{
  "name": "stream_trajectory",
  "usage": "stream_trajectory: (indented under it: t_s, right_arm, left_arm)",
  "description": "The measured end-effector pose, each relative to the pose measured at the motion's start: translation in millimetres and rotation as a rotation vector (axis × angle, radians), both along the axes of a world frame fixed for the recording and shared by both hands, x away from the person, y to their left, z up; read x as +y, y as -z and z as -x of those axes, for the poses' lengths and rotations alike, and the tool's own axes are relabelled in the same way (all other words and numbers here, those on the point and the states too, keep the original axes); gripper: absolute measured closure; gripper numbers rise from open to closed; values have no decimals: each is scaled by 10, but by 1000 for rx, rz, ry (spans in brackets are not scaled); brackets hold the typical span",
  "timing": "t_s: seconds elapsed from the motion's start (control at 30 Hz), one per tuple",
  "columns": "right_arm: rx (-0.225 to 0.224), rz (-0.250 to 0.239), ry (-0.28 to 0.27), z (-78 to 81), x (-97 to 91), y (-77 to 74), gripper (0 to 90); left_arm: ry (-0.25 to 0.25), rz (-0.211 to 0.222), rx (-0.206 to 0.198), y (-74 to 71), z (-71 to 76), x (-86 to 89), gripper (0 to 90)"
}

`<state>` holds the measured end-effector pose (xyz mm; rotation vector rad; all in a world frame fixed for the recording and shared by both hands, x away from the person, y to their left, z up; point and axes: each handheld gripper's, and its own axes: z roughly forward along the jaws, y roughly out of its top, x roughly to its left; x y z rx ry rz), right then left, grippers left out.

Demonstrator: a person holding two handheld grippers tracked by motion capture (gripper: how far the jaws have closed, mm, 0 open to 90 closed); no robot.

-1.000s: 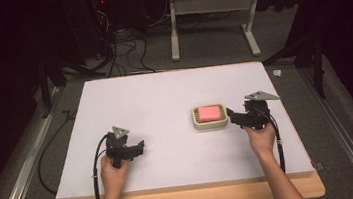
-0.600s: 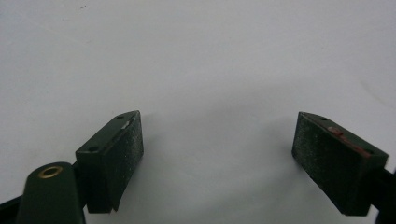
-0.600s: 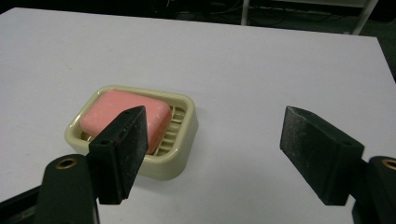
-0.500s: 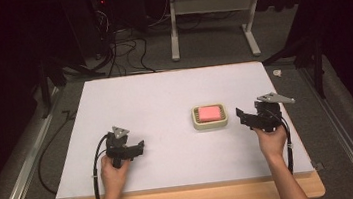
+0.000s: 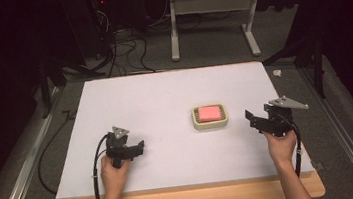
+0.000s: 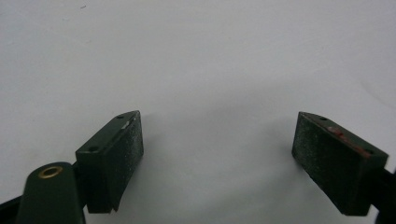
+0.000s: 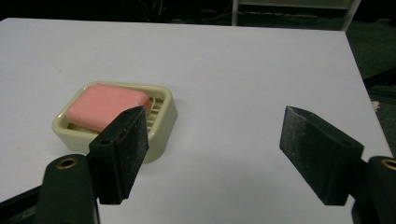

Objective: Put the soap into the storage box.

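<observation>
A pink soap bar (image 5: 209, 112) is lying in a cream soap dish (image 5: 210, 124), which is standing on the white table (image 5: 164, 96), a little right of the middle. In the right gripper view the soap (image 7: 106, 105) is sitting flat on the ribs of the dish (image 7: 161, 128).

The right gripper (image 5: 254, 118) is hovering just to the right of the dish, apart from it, and its jaws are standing wide with nothing between them (the view from this gripper (image 7: 212, 140) is showing bare table in the gap).

The left gripper (image 5: 139, 149) is resting near the front left part of the table, well apart from the dish. Its jaws are also standing wide, and the left gripper (image 6: 217, 140) is holding nothing.
</observation>
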<state>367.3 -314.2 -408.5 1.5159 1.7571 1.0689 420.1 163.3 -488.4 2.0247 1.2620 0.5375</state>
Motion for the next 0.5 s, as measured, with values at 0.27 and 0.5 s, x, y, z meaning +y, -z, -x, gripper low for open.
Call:
stream_trajectory:
  t_s: [0.27, 0.5]
  right_arm:
    - [-6, -12, 7, 66, -36, 29, 241]
    - [-6, -15, 8, 113, -49, 52, 242]
  left_arm:
    - [0, 0, 0, 0, 0, 0, 169]
    - [0, 0, 0, 0, 0, 0, 170]
